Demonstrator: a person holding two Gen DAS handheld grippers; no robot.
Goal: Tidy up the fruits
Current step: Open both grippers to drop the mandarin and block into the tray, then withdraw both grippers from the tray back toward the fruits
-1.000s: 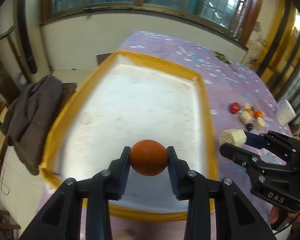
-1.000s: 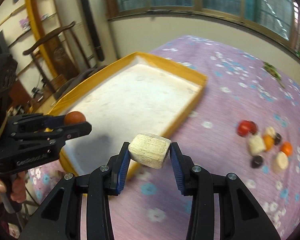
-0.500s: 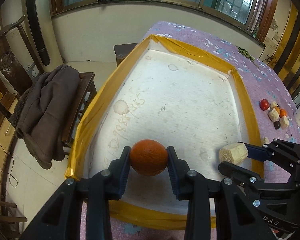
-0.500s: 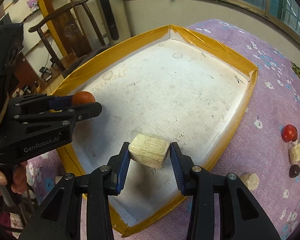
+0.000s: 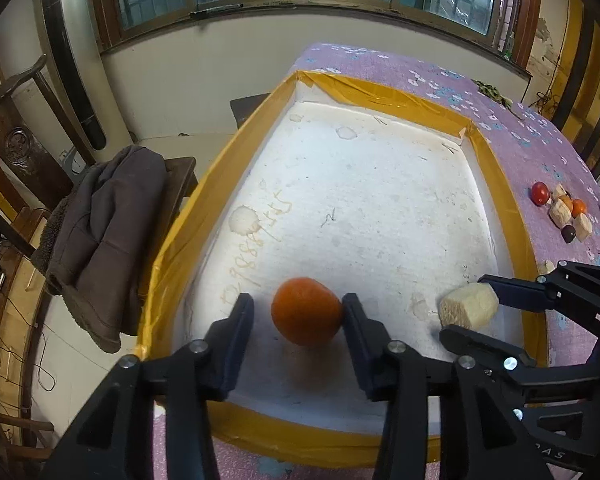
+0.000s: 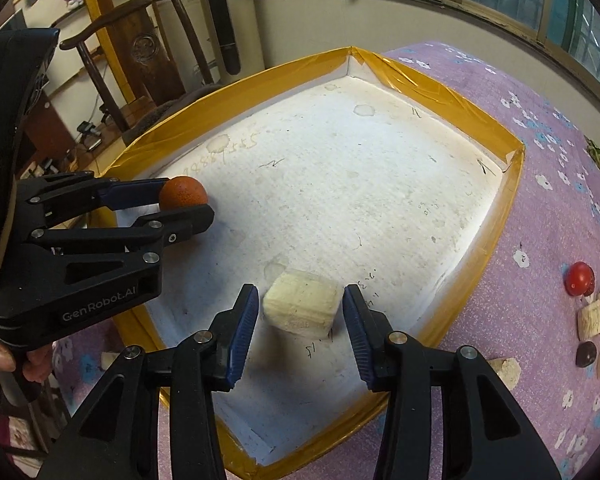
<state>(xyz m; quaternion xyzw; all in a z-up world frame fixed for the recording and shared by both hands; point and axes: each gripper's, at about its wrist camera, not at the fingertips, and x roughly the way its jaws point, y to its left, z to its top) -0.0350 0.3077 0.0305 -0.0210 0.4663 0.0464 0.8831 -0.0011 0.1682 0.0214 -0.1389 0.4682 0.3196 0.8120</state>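
Two hand-held grippers hang over the near part of a white tray [image 5: 380, 200] with a yellow-taped rim, which lies on a table [image 6: 540, 208] under a purple flowered cloth. The left hand-held gripper [image 5: 298, 312] has its jaws spread; the orange [image 5: 306, 311] sits between them, touching the right finger while a gap shows at the left finger. The right hand-held gripper [image 6: 300, 312] is also spread, and the pale fruit chunk [image 6: 300, 306] lies between its fingers with a gap on either side. Whether each fruit rests on the tray floor or is just above it cannot be told. Both pieces are near the tray's near rim, the orange toward the left wall, the chunk toward the right wall; most of the tray floor beyond them, out to the far rim, is bare. Right of the tray, on the cloth, lies a cluster of small fruits [image 6: 592, 312], well apart from the rim, with one pale scrap [image 6: 506, 370] just outside the tray's near right edge. A dark coat [image 5: 100, 232] hangs on a chair left of the table.
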